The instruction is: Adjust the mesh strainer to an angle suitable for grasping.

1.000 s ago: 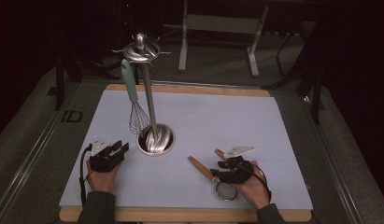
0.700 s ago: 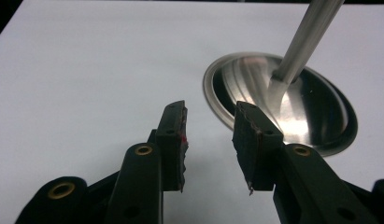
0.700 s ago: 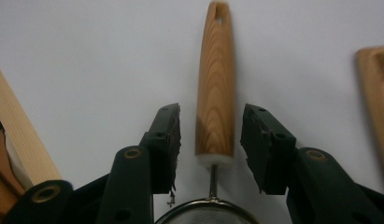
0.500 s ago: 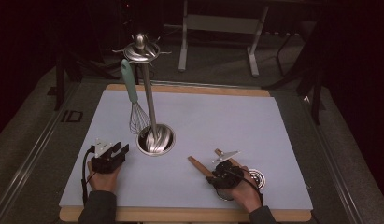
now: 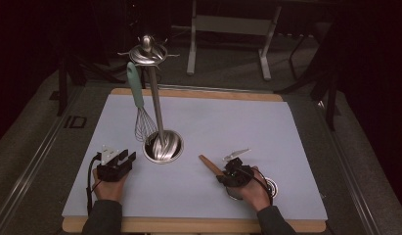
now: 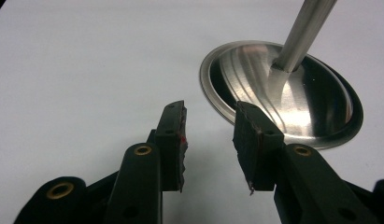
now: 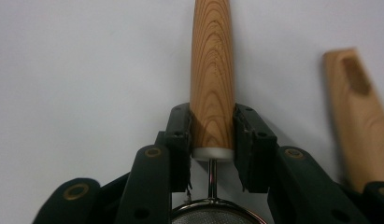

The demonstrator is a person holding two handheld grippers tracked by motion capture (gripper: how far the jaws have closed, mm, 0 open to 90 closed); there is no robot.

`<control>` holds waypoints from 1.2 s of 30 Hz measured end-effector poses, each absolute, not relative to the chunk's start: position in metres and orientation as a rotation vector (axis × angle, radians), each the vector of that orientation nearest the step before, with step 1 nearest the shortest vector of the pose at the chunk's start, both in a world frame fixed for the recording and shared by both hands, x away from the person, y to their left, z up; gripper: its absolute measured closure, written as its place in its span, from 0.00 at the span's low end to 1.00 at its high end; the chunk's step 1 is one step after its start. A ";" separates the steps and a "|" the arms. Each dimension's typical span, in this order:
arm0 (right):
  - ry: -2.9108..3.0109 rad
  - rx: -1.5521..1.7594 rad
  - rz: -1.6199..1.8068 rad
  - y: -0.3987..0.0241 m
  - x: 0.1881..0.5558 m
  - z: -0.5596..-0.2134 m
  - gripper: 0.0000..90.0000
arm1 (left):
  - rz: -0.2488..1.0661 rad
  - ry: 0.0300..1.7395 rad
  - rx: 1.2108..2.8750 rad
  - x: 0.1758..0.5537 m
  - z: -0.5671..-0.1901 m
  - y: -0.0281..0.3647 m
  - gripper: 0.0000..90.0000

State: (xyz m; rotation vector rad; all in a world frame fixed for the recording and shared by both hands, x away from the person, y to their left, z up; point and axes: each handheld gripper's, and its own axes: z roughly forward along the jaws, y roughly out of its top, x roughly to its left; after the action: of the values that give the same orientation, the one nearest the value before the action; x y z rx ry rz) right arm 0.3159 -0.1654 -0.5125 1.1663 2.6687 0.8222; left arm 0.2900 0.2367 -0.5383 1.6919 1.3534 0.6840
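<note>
Two hand-held grippers work low over a white tabletop [image 5: 267,127], one on each side of a steel utensil stand [image 5: 162,147]. The right gripper [image 5: 227,175] has just been closing its jaws around the wooden handle of a small mesh strainer [image 7: 212,79]; in the right gripper view the pads sit against both sides of the handle at its lower end, just above the white collar and the thin wire neck that leads down to the strainer's rim. The strainer lies flat on the tabletop near the front edge at the person's right, its handle pointing toward the stand and its mesh bowl [image 5: 269,187] showing beside the right hand [image 5: 252,188]. A second wooden handle [image 7: 358,112] lies just beside it, apart from the jaws. The left gripper [image 5: 121,160] rests on the tabletop at the front left, held in the left hand [image 5: 109,185], its jaws spread with nothing between them; in the left gripper view they point at the stand's polished round base [image 6: 283,93], close to its rim. A whisk with a pale green handle [image 5: 140,105] hangs from the crown of the stand, its wire loops near the base.
</note>
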 end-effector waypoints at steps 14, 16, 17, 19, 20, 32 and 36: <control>2.671 1.221 0.799 -0.162 0.349 -0.509 0.72 | 0.679 1.357 1.689 0.290 -0.538 0.238 0.70; 2.696 1.228 0.843 -0.163 0.348 -0.506 0.72 | 0.680 1.357 1.690 0.290 -0.538 0.238 0.69; 2.696 1.228 0.843 -0.163 0.348 -0.506 0.72 | 0.681 1.358 1.690 0.290 -0.538 0.238 0.69; 2.703 1.217 0.860 -0.162 0.347 -0.503 0.73 | 0.682 1.360 1.689 0.290 -0.538 0.237 0.69; 2.703 1.221 0.868 -0.162 0.347 -0.502 0.73 | 0.682 1.360 1.691 0.290 -0.538 0.238 0.69; 2.792 1.260 0.863 -0.161 0.361 -0.498 0.76 | 0.680 1.364 1.685 0.290 -0.539 0.238 0.68; 2.841 1.307 0.859 -0.162 0.369 -0.500 0.76 | 0.681 1.366 1.684 0.291 -0.539 0.237 0.68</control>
State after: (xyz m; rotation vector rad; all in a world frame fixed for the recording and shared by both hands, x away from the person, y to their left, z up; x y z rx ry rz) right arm 0.3691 -0.1623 -0.4999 1.3068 2.8405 0.8595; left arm 0.2906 0.2373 -0.5386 1.6843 1.3659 0.6813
